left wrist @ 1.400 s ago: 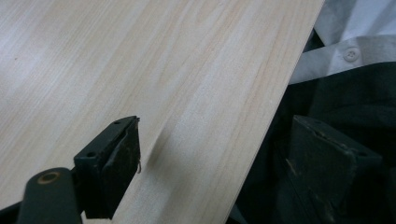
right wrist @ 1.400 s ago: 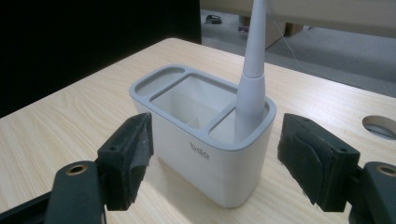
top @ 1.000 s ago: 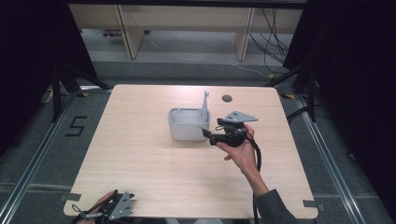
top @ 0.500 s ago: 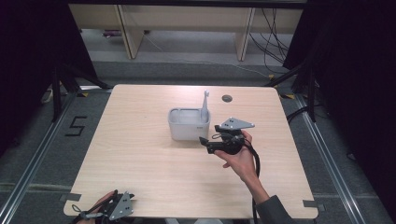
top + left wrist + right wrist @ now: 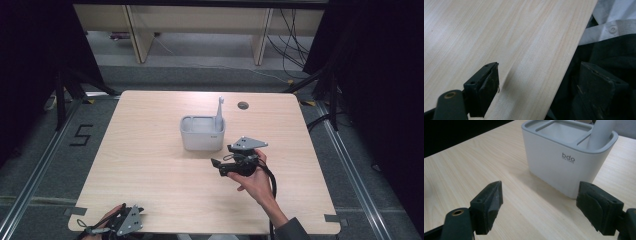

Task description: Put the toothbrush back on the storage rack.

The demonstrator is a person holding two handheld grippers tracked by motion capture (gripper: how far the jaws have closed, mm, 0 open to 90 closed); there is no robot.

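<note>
Centrally on the pale wooden tabletop (image 5: 150,170) is seen the grey rounded plastic caddy with two compartments (image 5: 201,135), its printed front wall turned toward the near edge. A grey upright handle-like utensil (image 5: 219,111) is stood in the compartment at the 3 o'clock side, leaning on the rim, presumably so that it is kept upright. Just beside the caddy, at its 5 o'clock, the right gripper (image 5: 216,167) is held apart from it; its jaws, which have just been opening, are spread wide with nothing between them, as the right gripper view (image 5: 539,207) confirms. This is judged to follow a release. At 7 o'clock, on the table's near edge, the left gripper (image 5: 119,214) is parked, jaws parted and empty, evidently idle.
</note>
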